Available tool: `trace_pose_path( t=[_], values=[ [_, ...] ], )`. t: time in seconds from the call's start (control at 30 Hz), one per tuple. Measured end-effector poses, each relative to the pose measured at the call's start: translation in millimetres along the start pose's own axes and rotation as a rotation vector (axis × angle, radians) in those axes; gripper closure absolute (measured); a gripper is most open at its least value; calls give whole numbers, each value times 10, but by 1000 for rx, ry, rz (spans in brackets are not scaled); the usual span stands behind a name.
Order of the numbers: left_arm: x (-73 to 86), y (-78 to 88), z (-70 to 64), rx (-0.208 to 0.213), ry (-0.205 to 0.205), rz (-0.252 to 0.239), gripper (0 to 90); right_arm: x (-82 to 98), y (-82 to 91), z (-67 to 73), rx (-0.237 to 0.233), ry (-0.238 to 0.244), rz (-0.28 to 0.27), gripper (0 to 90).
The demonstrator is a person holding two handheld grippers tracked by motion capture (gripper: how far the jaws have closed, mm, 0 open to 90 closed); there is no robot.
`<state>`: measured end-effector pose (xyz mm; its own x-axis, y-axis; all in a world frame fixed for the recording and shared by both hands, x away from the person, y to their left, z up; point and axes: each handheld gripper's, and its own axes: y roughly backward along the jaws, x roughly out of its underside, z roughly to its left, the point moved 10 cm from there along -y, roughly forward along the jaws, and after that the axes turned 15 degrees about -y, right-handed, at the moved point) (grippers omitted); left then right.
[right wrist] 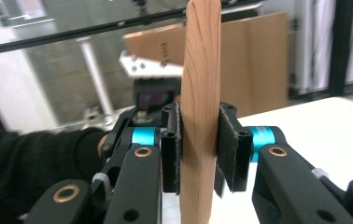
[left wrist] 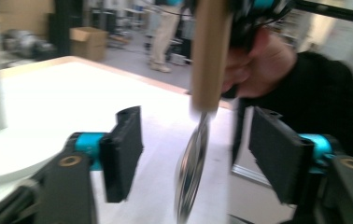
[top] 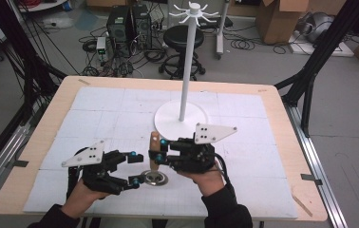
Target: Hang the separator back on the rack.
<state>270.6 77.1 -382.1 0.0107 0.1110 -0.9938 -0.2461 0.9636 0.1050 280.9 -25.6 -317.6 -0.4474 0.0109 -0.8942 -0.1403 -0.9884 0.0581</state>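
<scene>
High view: white tabletop [top: 120,114], white hanger stand [top: 185,61] at its centre. The right gripper [top: 161,153] clamps the wooden handle [top: 155,151] of a utensil; its metal head [top: 155,178] sits low by the surface. The left gripper [top: 134,167], jaws spread, sits just left of it.

Left gripper view: metal head [left wrist: 191,163] hangs between the wide-apart jaws, touching neither.

Right gripper view: jaws pinch the upright handle [right wrist: 201,107].

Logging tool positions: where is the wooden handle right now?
High view, table's near centre: the wooden handle stands upright, clamped in the right gripper, just in front of the white stand base.
</scene>
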Motion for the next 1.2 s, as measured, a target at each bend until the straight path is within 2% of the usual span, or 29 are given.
trace_pose_path(
  t=[0.07, 0.17, 0.23, 0.3, 0.53, 0.73, 1.0, 1.2],
  values=[
    [35, 62, 81, -40, -6, 10, 299, -124, 32, -74, 42, 5, -18, 725],
    [90, 189, 235, -125, 2, 28, 224, -333, 75, -187, 105, 12, -35, 725],
    [119, 263, 316, -175, -1, 37, 171, -476, 93, -251, 133, 21, -36, 725],
    [144, 356, 395, -212, 0, 34, 171, -623, 103, -309, 155, 26, -41, 725],
    [227, 582, 542, -282, 9, 42, 181, -1085, 67, -540, 214, 43, -48, 725],
    [264, 780, 683, -356, 23, 24, 181, -1420, 8, -694, 256, 53, -59, 725],
    [301, 963, 781, -409, 17, 24, 184, -1867, 63, -828, 309, 63, -113, 725],
    [292, 1035, 823, -438, 20, 9, 186, -2044, 93, -916, 339, 51, -130, 725]
  ],
)
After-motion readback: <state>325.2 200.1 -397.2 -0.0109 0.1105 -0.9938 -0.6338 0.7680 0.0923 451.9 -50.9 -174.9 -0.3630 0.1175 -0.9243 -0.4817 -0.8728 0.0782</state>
